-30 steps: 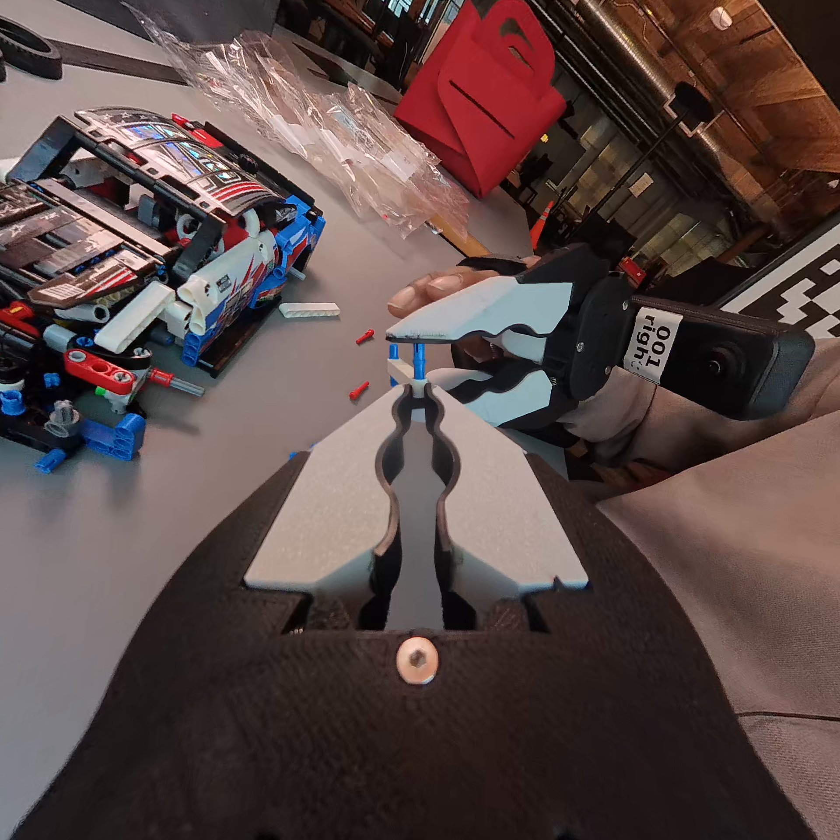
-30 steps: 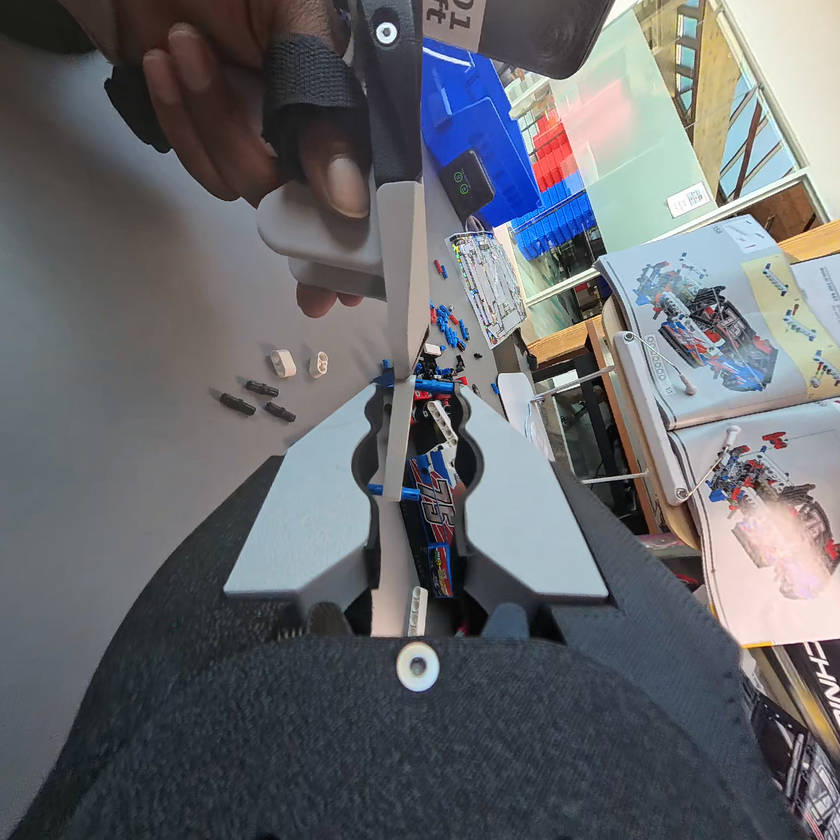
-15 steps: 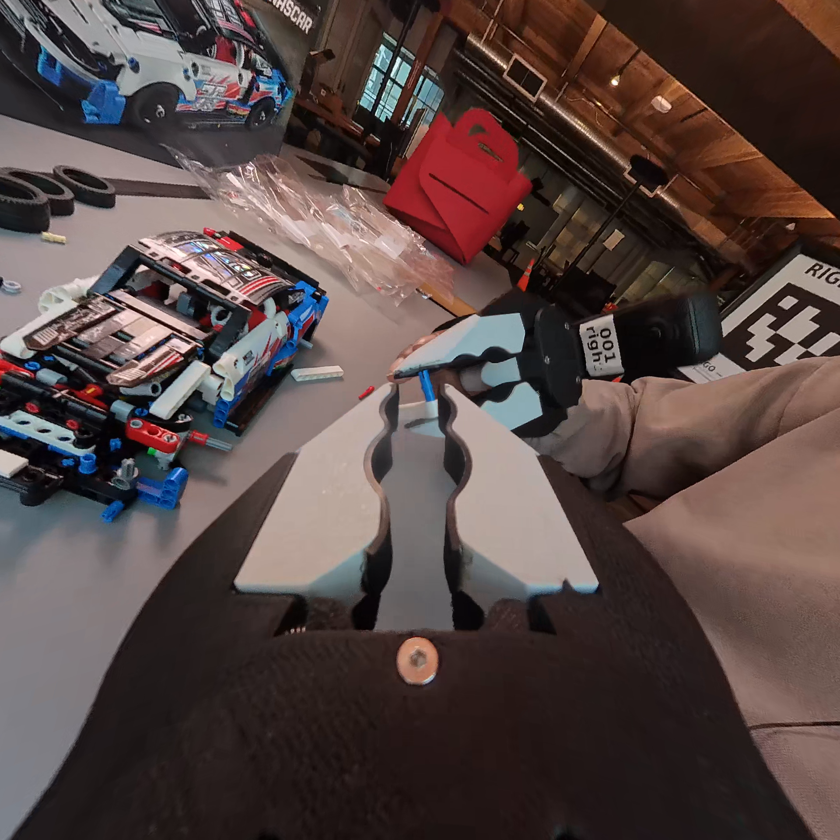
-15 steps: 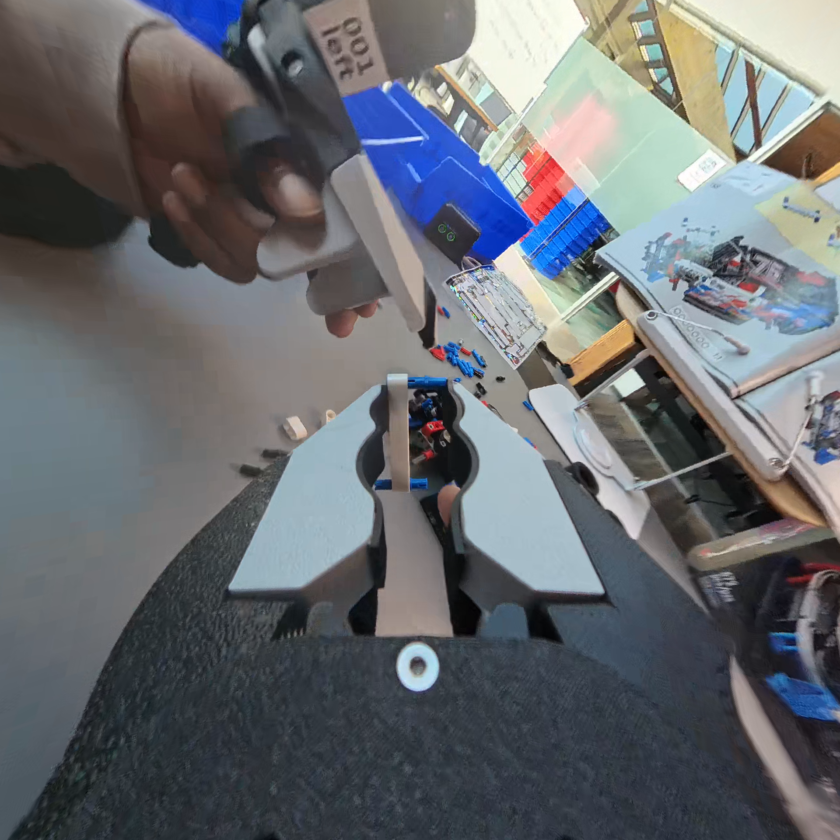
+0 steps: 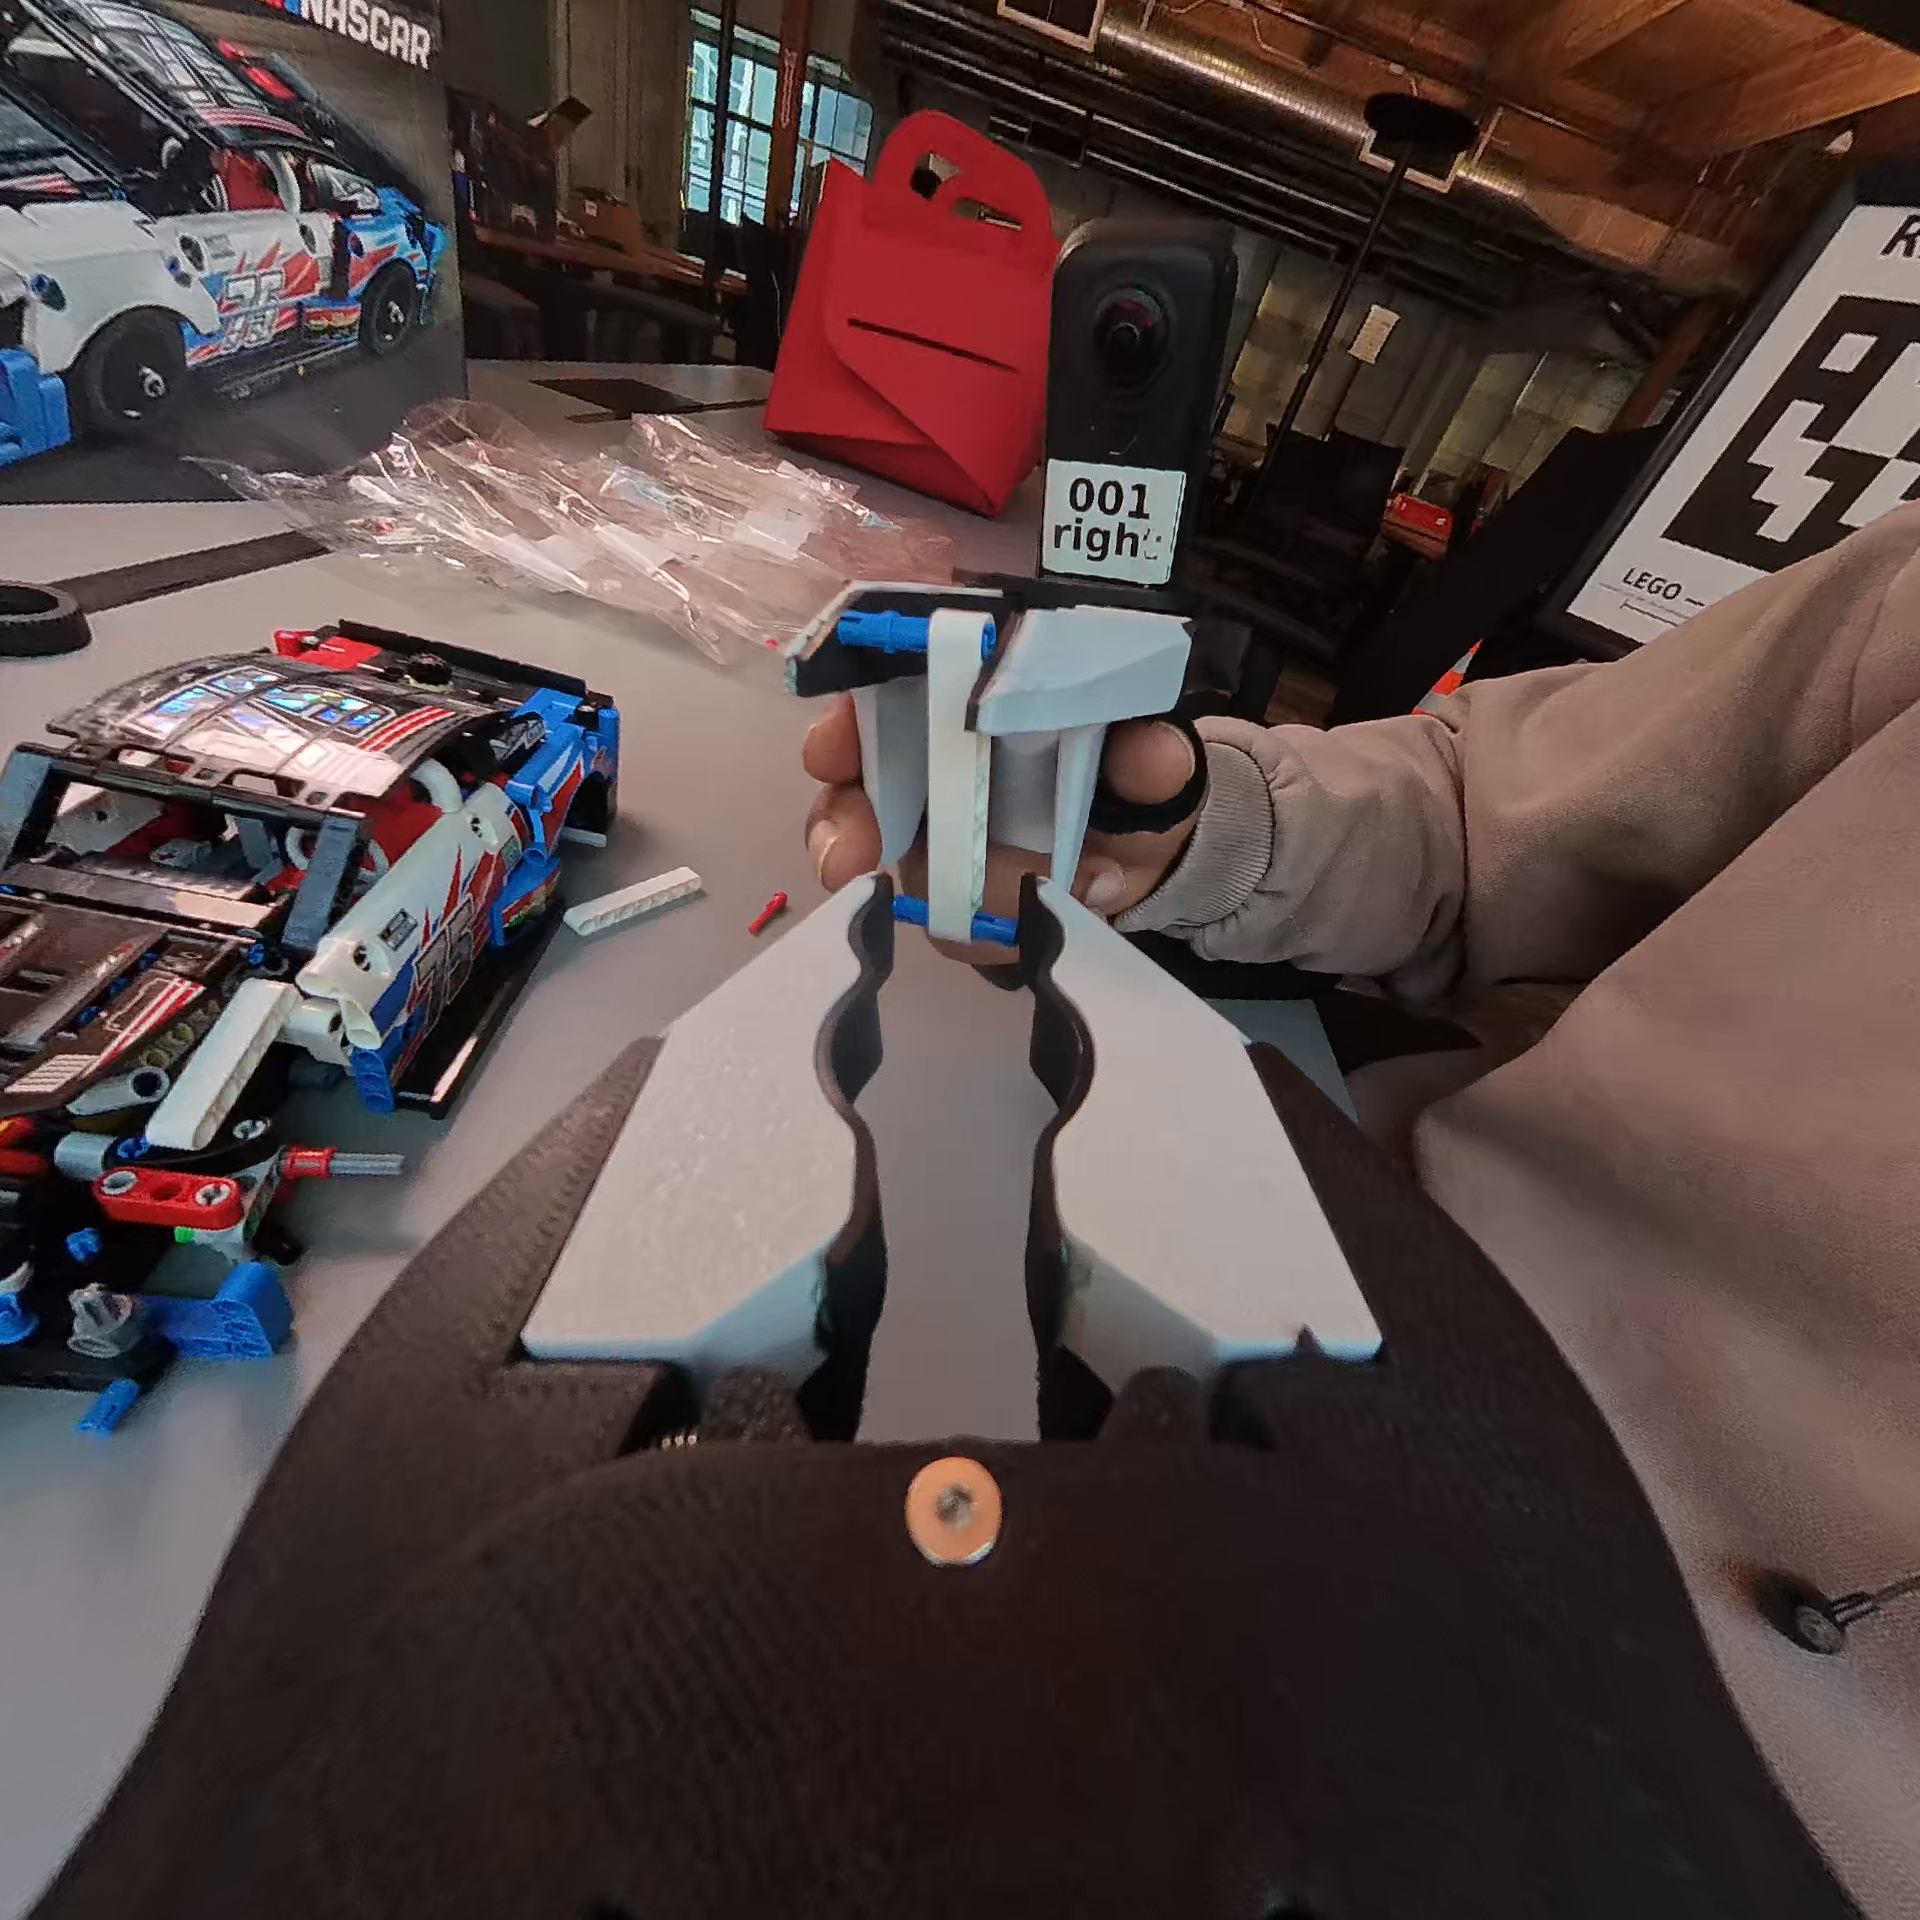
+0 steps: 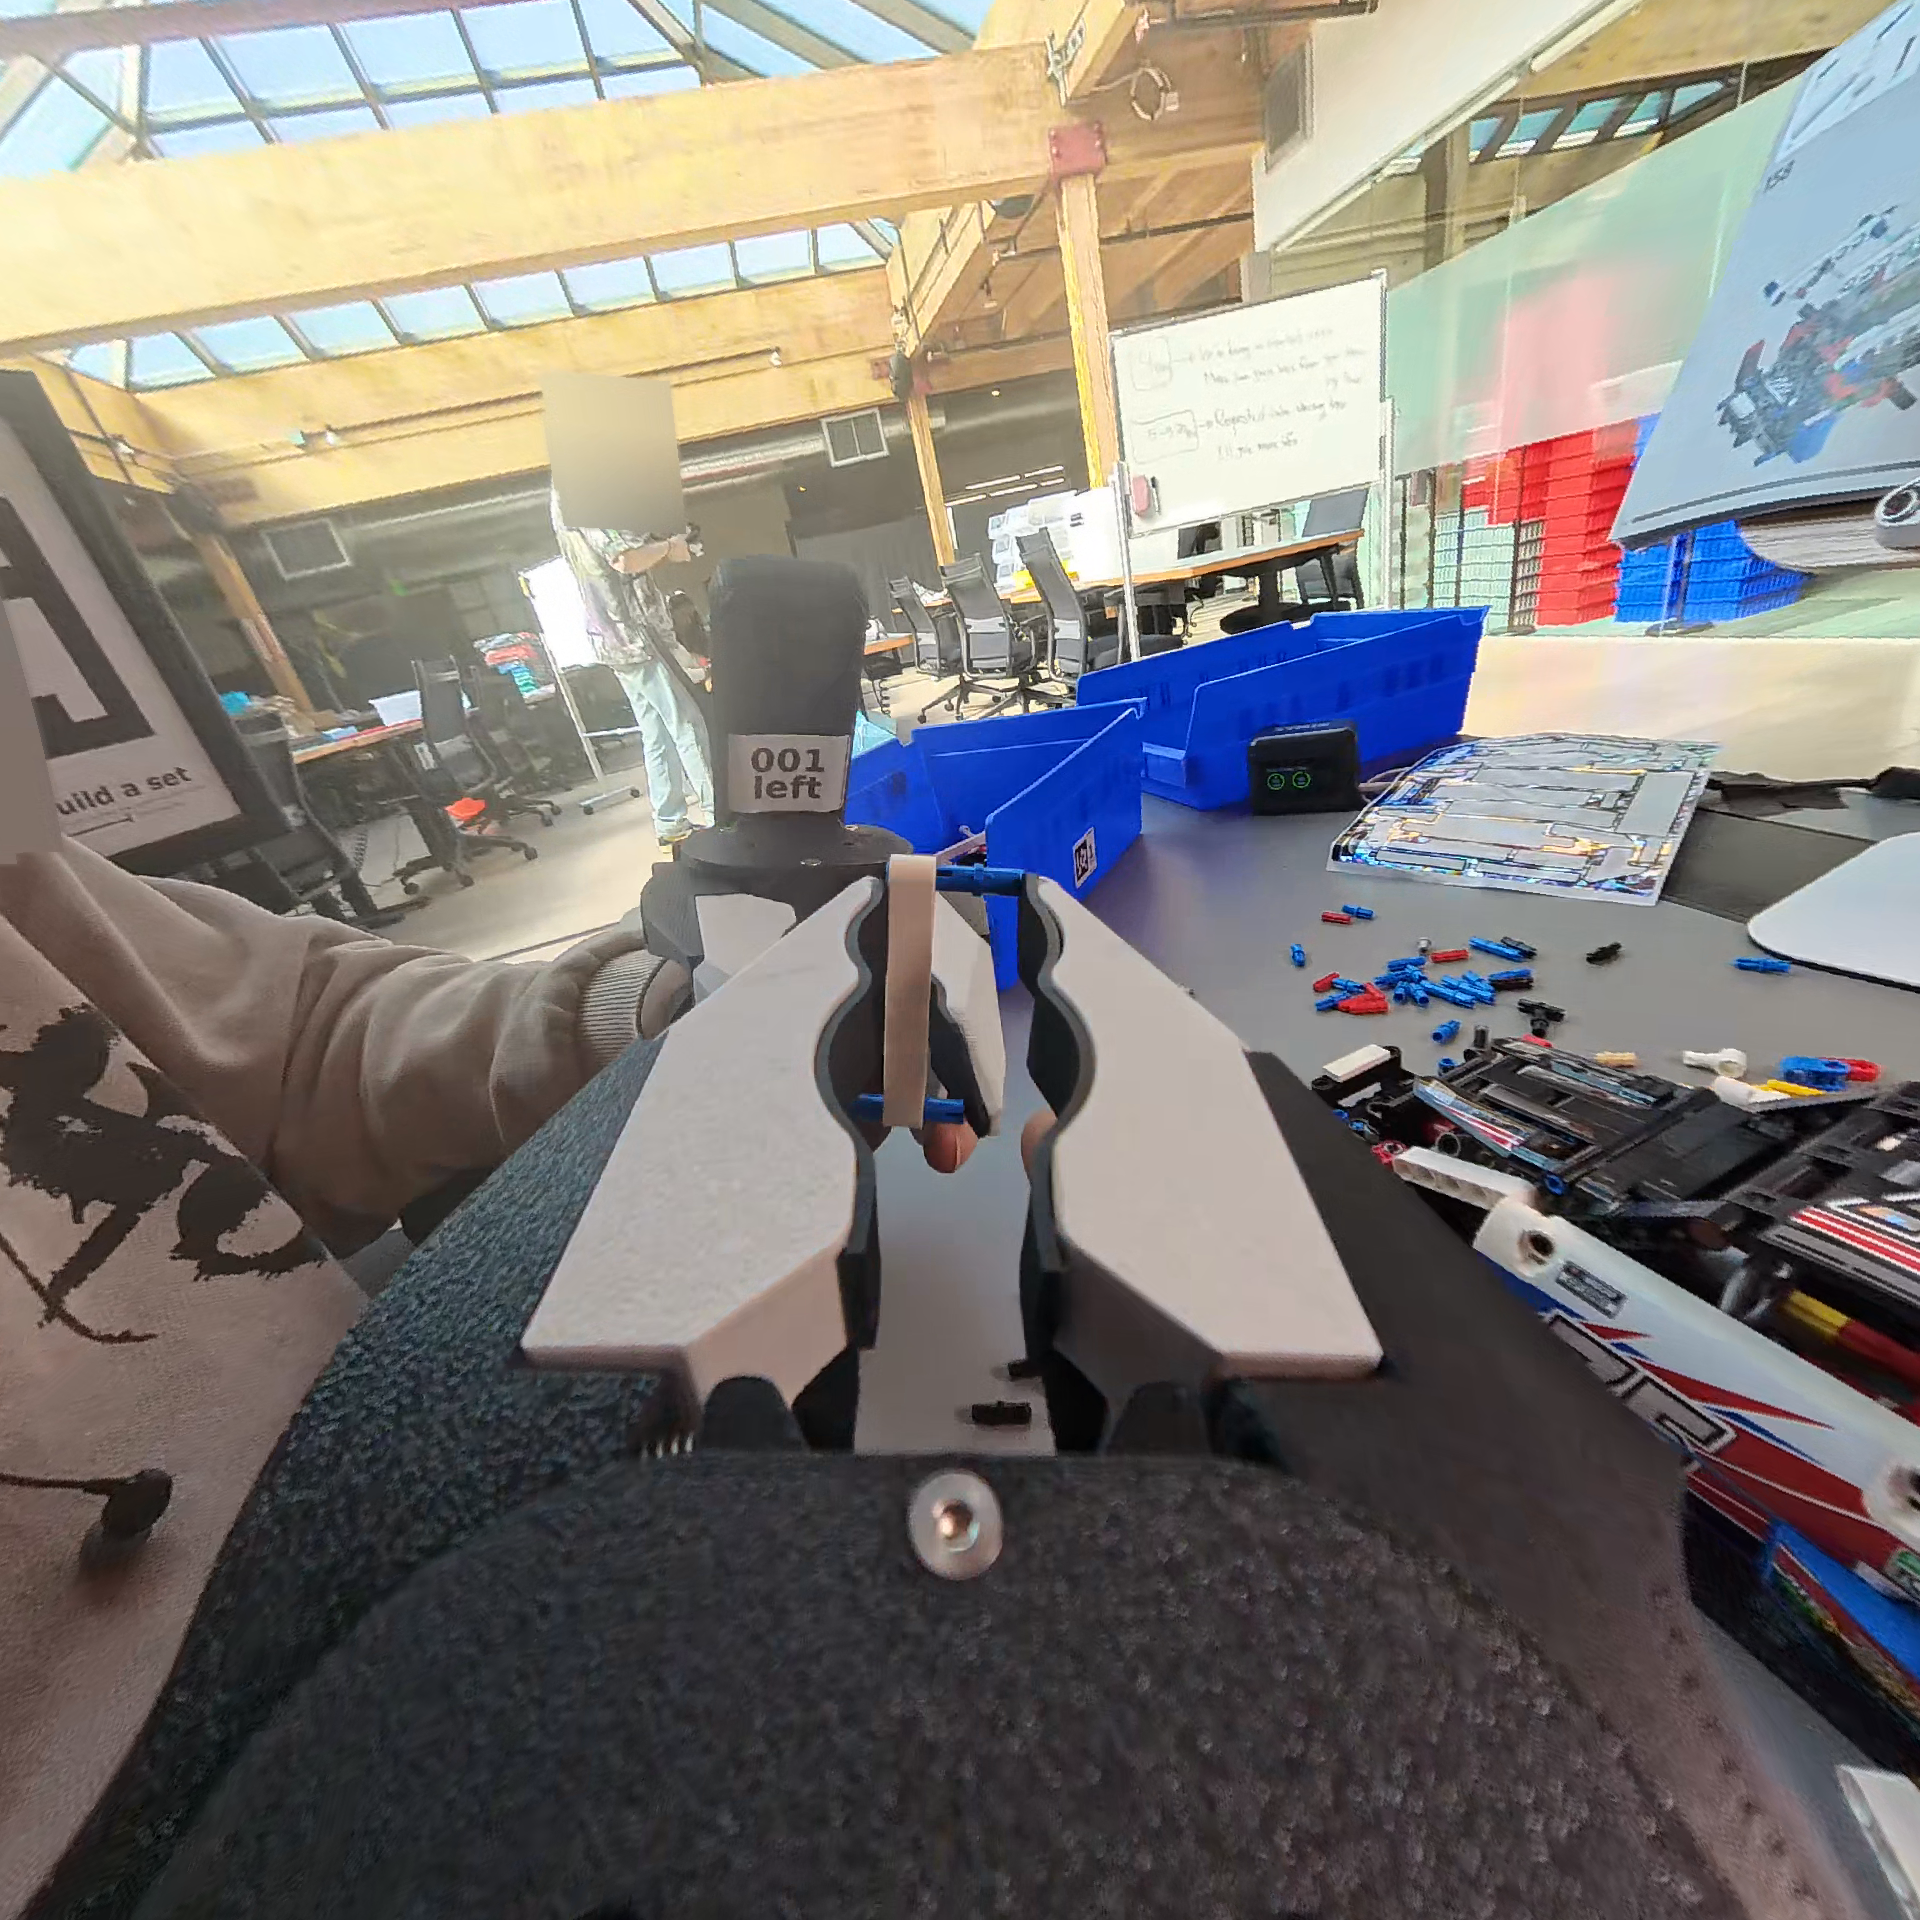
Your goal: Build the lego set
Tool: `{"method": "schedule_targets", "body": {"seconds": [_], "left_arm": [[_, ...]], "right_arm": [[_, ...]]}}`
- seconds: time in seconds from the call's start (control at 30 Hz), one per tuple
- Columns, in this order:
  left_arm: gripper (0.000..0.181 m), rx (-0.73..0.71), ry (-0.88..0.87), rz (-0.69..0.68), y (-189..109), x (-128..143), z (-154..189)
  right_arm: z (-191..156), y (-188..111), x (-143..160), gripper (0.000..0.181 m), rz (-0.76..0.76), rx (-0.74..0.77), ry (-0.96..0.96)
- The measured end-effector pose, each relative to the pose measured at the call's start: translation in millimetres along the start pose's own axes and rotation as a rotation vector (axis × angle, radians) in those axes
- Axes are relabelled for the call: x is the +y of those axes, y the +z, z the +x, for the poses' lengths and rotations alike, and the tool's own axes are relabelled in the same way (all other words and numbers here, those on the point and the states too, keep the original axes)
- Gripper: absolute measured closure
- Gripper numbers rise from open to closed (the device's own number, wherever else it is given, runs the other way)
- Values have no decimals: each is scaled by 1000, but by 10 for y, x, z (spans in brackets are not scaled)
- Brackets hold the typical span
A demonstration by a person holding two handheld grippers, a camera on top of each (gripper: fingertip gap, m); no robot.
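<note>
Beam [image 5: 958,774] with blue pins, formerly level, now upright beside car [image 5: 301,831]; I pinch both ends, left gripper [image 5: 956,904], right gripper [image 6: 956,883].

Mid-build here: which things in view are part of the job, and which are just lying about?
In the job: white beam with blue pins, held in the right gripper; left gripper at its lower pin; part-built car; loose pins on the table.
Lying about: clear plastic bags; red carton; blue bins.
</note>
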State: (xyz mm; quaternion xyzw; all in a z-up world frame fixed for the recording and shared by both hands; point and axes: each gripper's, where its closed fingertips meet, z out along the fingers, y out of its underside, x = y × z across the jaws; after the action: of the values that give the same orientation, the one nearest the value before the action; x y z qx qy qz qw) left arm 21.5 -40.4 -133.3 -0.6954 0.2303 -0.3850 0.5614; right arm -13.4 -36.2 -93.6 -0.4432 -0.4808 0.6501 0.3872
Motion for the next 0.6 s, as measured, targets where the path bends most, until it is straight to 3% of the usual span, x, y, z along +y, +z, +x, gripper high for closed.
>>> {"method": "schedule_targets", "body": {"seconds": [0.33,0.6], "left_arm": [[160,86,-151,-32,-25,38,59],[160,63,-148,-35,-31,45,17]], "right_arm": [[-52,-10,48,157,-48,-36,-124],[-54,-9,54,166,-32,-37,-58]]}}
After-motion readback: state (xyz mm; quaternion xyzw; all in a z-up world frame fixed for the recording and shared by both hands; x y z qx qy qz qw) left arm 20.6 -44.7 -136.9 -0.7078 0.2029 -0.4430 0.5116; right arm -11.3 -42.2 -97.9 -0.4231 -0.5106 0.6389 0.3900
